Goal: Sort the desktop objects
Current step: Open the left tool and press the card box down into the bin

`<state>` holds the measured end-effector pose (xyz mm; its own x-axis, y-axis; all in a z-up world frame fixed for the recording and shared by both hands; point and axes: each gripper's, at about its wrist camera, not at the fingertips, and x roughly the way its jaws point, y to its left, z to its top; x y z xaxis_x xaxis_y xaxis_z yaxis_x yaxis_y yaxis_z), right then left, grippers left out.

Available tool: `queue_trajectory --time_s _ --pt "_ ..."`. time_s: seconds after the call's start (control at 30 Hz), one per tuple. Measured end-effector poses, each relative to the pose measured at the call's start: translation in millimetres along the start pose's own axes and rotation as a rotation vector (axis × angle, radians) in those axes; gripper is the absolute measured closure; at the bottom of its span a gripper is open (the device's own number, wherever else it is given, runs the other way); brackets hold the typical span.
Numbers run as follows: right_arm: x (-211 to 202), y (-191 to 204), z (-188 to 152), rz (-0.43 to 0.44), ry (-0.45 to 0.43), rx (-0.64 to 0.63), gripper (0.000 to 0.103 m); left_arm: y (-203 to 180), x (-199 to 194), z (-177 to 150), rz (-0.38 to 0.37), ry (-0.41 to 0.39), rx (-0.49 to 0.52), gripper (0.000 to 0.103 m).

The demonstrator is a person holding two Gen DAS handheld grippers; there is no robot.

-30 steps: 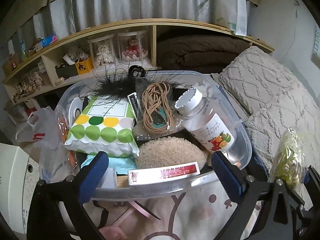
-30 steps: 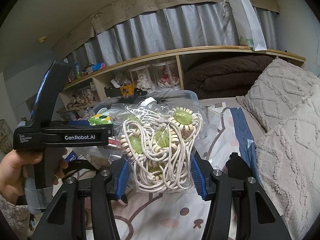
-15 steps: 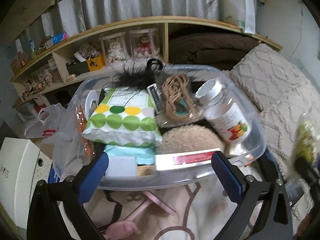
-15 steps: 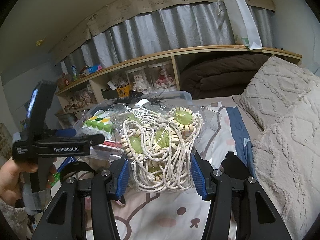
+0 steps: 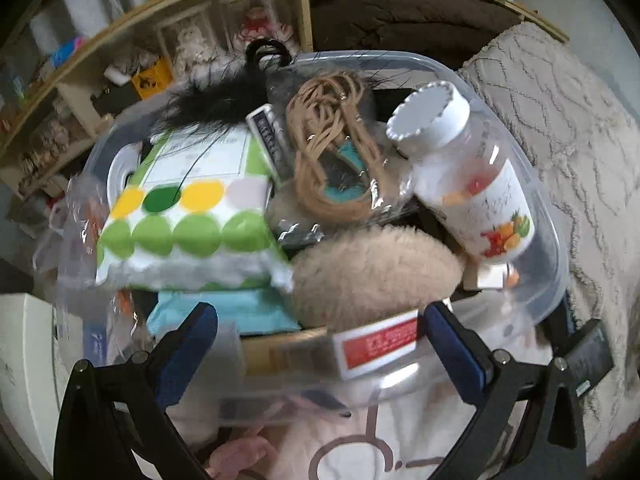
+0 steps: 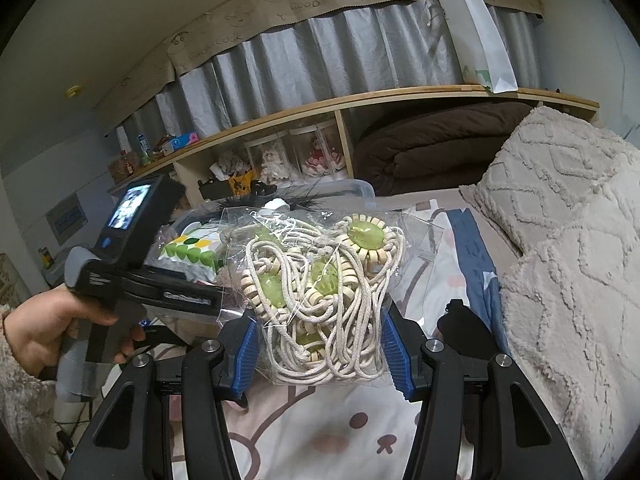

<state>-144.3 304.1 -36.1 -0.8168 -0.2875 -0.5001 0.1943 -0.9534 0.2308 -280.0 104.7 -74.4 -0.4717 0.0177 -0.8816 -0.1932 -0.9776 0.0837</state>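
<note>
A clear plastic bin (image 5: 534,184) on the bed holds a green-dotted tissue pack (image 5: 180,224), a fluffy beige pad (image 5: 372,272), a white-capped bottle (image 5: 472,172), a bagged brown cord (image 5: 332,160), black feathers (image 5: 216,104) and a red-labelled box (image 5: 376,346). My left gripper (image 5: 320,344) hangs open over the bin's near rim, tilted down, gripping nothing. My right gripper (image 6: 316,344) is shut on a clear bag of white cord and green beads (image 6: 320,280), held above the bed. The right wrist view shows a hand (image 6: 48,320) holding the left gripper beside the bin (image 6: 356,192).
Textured cream pillows (image 6: 560,240) lie along the right of the bed. A cartoon-print sheet (image 6: 340,432) is under both grippers. A wooden shelf with small figures (image 6: 320,108) and a folded brown blanket (image 6: 432,148) stand behind the bin. A white appliance (image 5: 24,360) stands at left.
My left gripper has dropped toward the bin and tipped further down, so the bin's contents fill more of its view. The right gripper and its bag have stayed still.
</note>
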Motion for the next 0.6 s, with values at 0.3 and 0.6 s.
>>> queue_trajectory --time_s 0.3,0.6 --pt "1.4 -12.6 0.4 -0.004 0.005 0.031 0.048 27.5 -51.3 -13.7 0.066 -0.138 -0.009 0.000" --pt "-5.7 -12.4 3.4 -0.007 -0.009 0.039 0.048 52.3 -15.8 -22.9 0.138 0.023 -0.008 0.000"
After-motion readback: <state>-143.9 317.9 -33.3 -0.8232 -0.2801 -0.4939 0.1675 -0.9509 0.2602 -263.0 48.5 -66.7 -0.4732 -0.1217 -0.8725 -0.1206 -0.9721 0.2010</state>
